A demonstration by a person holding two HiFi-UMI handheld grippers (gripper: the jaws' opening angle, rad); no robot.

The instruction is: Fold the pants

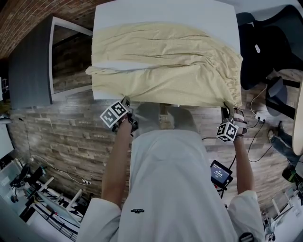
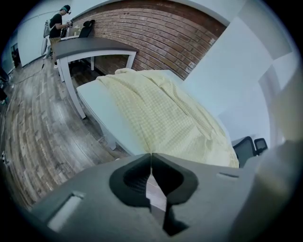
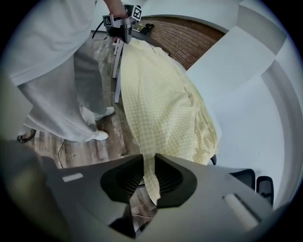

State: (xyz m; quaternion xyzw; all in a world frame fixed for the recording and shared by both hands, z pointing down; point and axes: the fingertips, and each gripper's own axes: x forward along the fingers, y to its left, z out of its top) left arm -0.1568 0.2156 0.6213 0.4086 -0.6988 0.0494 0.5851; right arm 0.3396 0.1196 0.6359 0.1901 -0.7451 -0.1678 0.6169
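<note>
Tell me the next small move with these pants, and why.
Probably lift both grippers together and carry the near edge toward the far edge. The left gripper and right gripper each pinch the near edge of the pants, which lie spread flat on the table.

Pale yellow, seemingly checked pants (image 1: 165,61)

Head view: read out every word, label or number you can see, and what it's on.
Nothing readable.
Marker cubes on the left gripper and right gripper: black-and-white squares, no letters.
Dark mark on the person's white top: too small to read.
Device screen: too blurred.
Pants: no label showing.
</note>
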